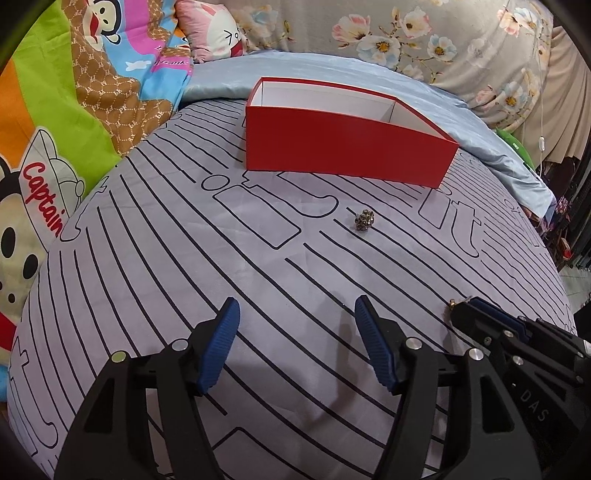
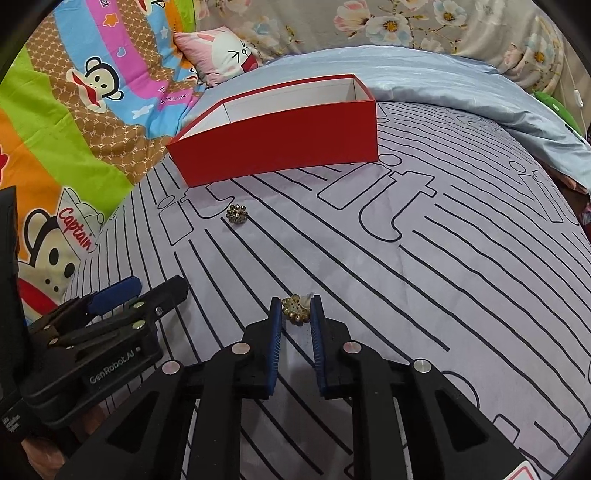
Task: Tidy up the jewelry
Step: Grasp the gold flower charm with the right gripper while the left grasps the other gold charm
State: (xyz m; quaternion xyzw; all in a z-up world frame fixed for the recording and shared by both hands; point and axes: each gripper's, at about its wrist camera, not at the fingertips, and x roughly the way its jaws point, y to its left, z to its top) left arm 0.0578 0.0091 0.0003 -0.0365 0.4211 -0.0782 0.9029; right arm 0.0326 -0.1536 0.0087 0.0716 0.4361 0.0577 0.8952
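Observation:
An open red box (image 1: 343, 144) with a white inside stands on the grey lined bedsheet; it also shows in the right wrist view (image 2: 280, 140). A round gold earring (image 1: 364, 220) lies on the sheet in front of the box, also in the right wrist view (image 2: 236, 213). My left gripper (image 1: 295, 343) is open and empty, low over the sheet. My right gripper (image 2: 295, 314) is shut on a second gold earring (image 2: 294, 313) with a clear back piece, close to the sheet. That gripper shows at the right edge of the left wrist view (image 1: 458, 308).
A colourful cartoon blanket (image 1: 74, 92) lies to the left, a pink pillow (image 1: 210, 29) and a floral cover (image 1: 406, 33) behind the box. A pale blue quilt (image 1: 480, 129) runs along the back right. The bed edge drops off at the right.

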